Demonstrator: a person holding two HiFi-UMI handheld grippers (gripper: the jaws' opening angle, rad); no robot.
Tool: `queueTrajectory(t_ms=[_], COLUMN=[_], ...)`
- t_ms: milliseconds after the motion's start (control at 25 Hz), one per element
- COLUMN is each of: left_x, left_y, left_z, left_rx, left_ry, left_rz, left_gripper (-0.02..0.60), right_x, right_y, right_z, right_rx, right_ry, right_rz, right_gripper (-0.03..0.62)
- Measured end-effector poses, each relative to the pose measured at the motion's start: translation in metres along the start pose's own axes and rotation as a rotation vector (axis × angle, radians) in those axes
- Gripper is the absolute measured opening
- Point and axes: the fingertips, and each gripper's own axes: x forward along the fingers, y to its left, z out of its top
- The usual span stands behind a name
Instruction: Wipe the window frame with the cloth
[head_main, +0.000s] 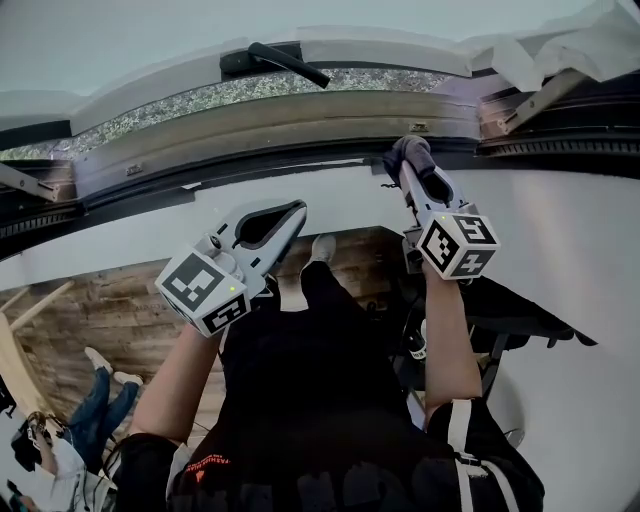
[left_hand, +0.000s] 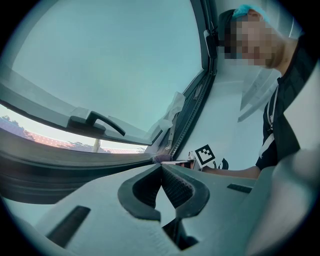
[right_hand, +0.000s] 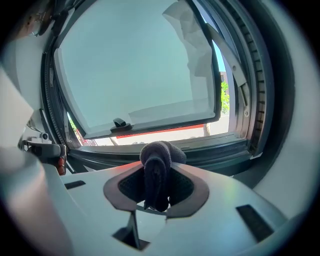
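By the frame (head_main: 300, 125), the right gripper (head_main: 412, 172) pinches the cloth (head_main: 410, 150); the left gripper (head_main: 292, 213) is pressed together, empty. Dragging hard against the frame could pull the cloth loose.

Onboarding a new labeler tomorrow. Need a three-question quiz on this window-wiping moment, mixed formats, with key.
1. True or false: the left hand-held gripper holds the cloth.
2. The right hand-held gripper is nearest to: A the window frame; B the wooden floor; C the window handle.
3. Fill in: the left hand-held gripper's jaws are ___ (open or shut).
Key: 1 false, the right one holds it; 2 A; 3 shut.
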Motion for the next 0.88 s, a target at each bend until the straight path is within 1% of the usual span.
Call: queueTrajectory(t_ms=[880], left_x=[-0.061], left_y=[0.022], left_z=[0.0], left_rx=[-0.016], left_ry=[-0.042], left_rz=[0.066], left_gripper=[0.018], right_x=[0.022], right_y=[0.07], right_z=[-0.006], right_rx=[-0.049], right_ry=[0.033], right_rz=[0.082], right_gripper=[0.098])
